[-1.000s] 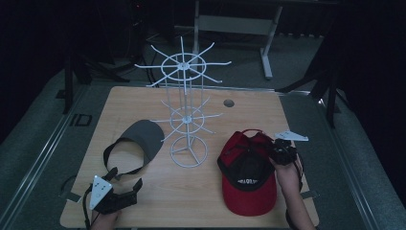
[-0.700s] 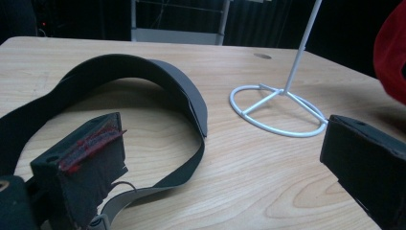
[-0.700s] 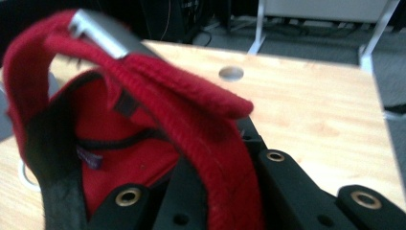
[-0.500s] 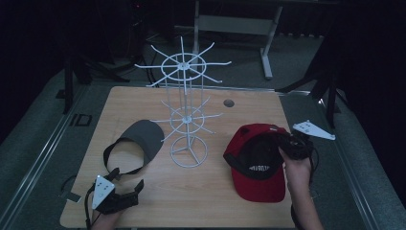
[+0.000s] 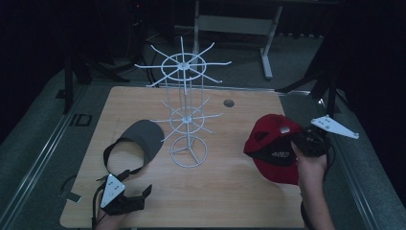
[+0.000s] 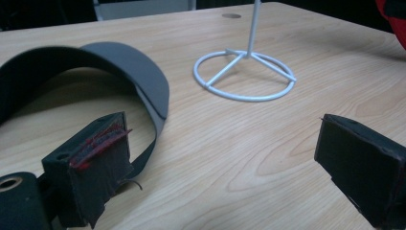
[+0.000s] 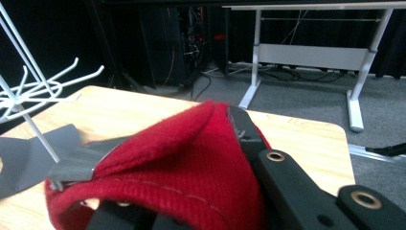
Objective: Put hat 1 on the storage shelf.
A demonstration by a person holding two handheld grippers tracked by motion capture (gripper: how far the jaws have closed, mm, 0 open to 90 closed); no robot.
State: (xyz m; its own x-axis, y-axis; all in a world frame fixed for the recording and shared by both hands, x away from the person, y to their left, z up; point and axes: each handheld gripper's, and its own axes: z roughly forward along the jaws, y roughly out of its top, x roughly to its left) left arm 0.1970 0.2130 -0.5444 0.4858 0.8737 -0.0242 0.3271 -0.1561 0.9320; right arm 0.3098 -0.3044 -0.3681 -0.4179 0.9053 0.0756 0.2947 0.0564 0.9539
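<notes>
The right gripper (image 5: pixel 306 143) was clamped on the red cap (image 5: pixel 273 153), holding it off the bench (image 5: pixel 239 191) at the right side, right of the white wire rack (image 5: pixel 187 120). The left gripper (image 5: pixel 131 200) rested open at the near left, just beside the grey visor (image 5: pixel 136 141).

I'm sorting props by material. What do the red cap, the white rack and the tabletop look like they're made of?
The red cap looks like a fuzzy woven fabric, perhaps wool or brushed cotton: matte nap and visible stitching.
The white rack looks like thin metal wire with a white coating, going by its slim, straight, evenly coloured rods.
The tabletop shows light wood grain with a smooth finish; solid wood or laminate can't be told apart.
</notes>
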